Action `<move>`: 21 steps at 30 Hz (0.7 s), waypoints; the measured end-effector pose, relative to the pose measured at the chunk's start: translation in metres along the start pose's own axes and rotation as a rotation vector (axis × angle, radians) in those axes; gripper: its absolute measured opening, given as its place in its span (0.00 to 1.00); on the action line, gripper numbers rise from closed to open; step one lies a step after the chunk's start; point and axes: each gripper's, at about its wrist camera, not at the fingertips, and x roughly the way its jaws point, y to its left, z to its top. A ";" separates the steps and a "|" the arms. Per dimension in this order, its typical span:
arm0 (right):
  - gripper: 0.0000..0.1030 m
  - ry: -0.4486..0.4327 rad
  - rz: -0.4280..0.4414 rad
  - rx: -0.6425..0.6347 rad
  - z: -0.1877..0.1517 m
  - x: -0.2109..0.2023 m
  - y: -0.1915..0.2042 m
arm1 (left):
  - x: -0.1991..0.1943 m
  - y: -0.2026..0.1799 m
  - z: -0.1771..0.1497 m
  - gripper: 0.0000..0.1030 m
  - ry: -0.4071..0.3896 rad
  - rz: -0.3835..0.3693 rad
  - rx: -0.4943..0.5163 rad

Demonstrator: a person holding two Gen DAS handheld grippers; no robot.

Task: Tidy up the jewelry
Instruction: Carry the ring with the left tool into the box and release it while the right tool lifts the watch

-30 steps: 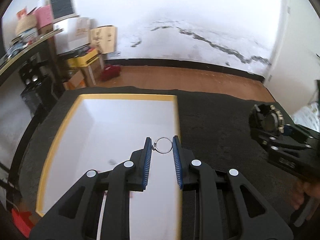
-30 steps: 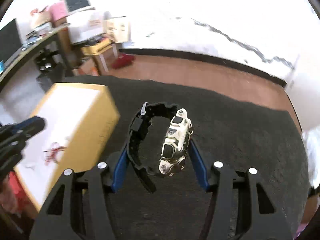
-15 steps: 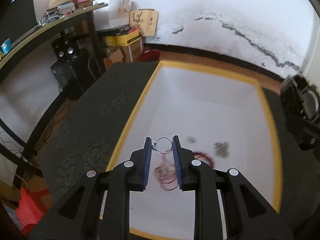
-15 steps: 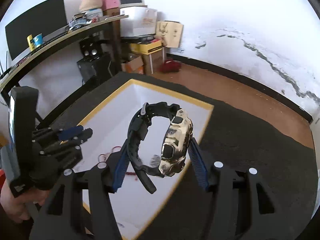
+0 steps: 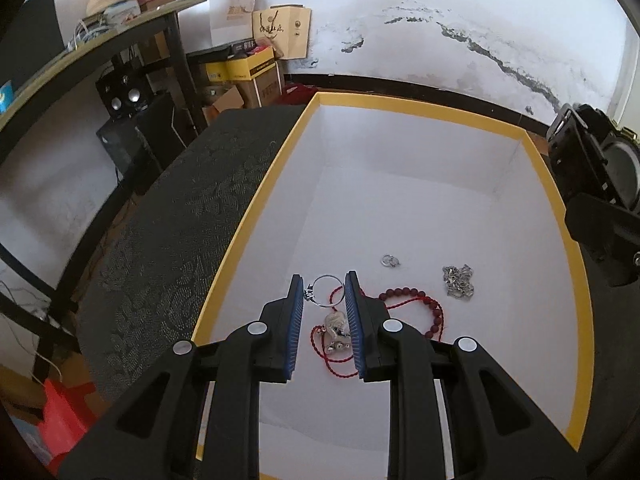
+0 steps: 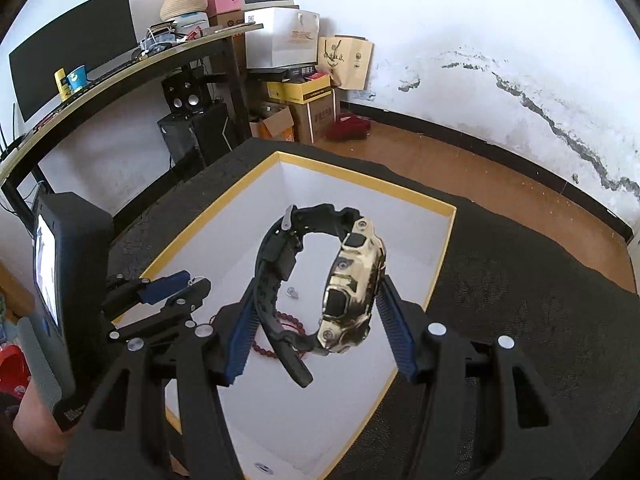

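My left gripper [image 5: 325,289] is shut on a thin silver ring [image 5: 326,290] and holds it above the near left part of a white box with a yellow rim [image 5: 256,200]. In the box lie a red bead bracelet [image 5: 416,300], a red cord with a silver charm [image 5: 334,330], a silver chain [image 5: 458,280] and a small silver earring [image 5: 390,260]. My right gripper [image 6: 320,300] is shut on a gold-faced watch with a black strap [image 6: 352,292], held above the same box [image 6: 440,264]. The left gripper [image 6: 188,284] shows at the left there.
The box sits on a dark grey cloth-covered table [image 5: 180,216]. A black desk [image 6: 120,76] with a monitor, speakers and cardboard boxes [image 6: 296,92] stands beyond the table's left edge. Wooden floor and a cracked white wall lie behind.
Both grippers have swung left over the box, each still holding its item. The jewelry on the box floor has come into view under the left gripper.
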 end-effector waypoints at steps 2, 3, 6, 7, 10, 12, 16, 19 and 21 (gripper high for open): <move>0.55 0.006 0.000 0.006 -0.002 0.001 -0.004 | 0.002 -0.003 0.000 0.21 0.004 -0.002 0.001; 0.55 0.008 0.000 0.011 -0.001 0.002 -0.005 | 0.002 -0.004 0.000 0.21 0.006 -0.005 0.001; 0.55 0.009 -0.002 0.020 0.000 0.001 -0.009 | 0.004 -0.010 0.000 0.21 0.007 -0.003 0.011; 0.55 0.008 -0.003 0.020 0.000 0.001 -0.009 | 0.005 -0.013 0.000 0.21 0.009 -0.003 0.018; 0.55 0.003 -0.009 0.029 -0.001 -0.001 -0.014 | 0.009 -0.021 0.001 0.21 0.012 0.007 0.034; 0.55 0.001 -0.011 0.036 0.000 -0.002 -0.017 | 0.010 -0.021 0.001 0.21 0.013 0.003 0.036; 0.55 0.004 -0.014 0.042 -0.001 -0.001 -0.018 | 0.011 -0.022 0.001 0.21 0.019 0.005 0.043; 0.55 0.009 -0.011 0.040 -0.001 0.000 -0.017 | 0.012 -0.021 0.001 0.21 0.018 0.012 0.041; 0.55 0.010 -0.011 0.040 -0.001 0.001 -0.015 | 0.011 -0.020 0.002 0.24 0.022 0.013 0.042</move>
